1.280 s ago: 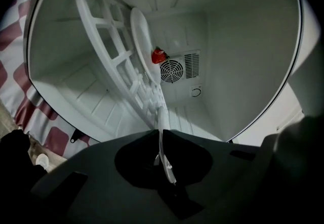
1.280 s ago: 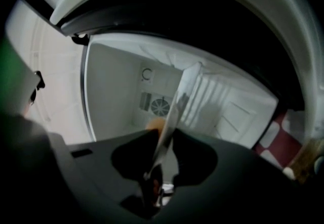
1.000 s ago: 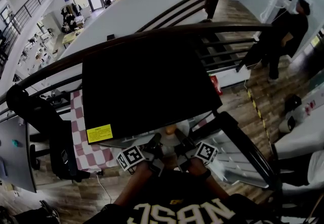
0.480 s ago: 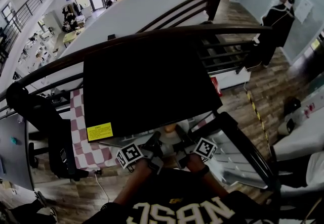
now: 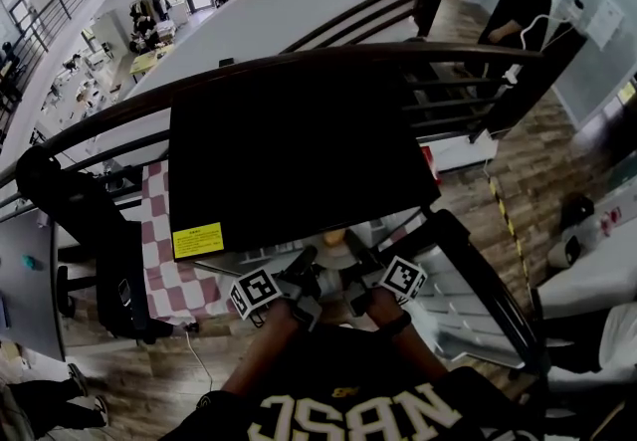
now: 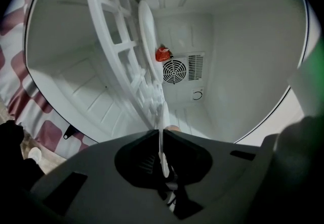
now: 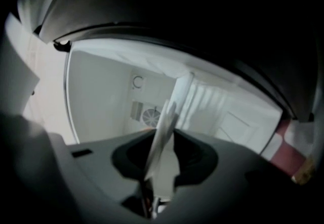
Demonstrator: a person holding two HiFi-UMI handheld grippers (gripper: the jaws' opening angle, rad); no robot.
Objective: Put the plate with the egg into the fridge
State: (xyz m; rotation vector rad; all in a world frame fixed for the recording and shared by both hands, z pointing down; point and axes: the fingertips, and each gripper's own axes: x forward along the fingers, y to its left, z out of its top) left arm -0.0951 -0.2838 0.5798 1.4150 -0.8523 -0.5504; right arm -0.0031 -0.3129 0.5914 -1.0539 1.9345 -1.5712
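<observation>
Wood-floor mezzanine, dark railing (image 5: 299,64) behind; black fridge (image 5: 299,150) on checkered cloth (image 5: 159,230), door (image 5: 470,275) open to the right. Left gripper (image 6: 162,134) and right gripper (image 7: 159,142) each clamped on the plate (image 6: 163,112) rim at the fridge mouth, egg (image 6: 173,128) on it. Inside: white shelf (image 6: 126,61), red item (image 6: 162,54) by fan (image 6: 175,71).

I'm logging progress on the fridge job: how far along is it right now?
Done: the fridge is open, and the plate with the egg is up at its opening. In hand: the left gripper and right gripper each clamp the plate's rim. Left: set it on the shelf inside and let go.
</observation>
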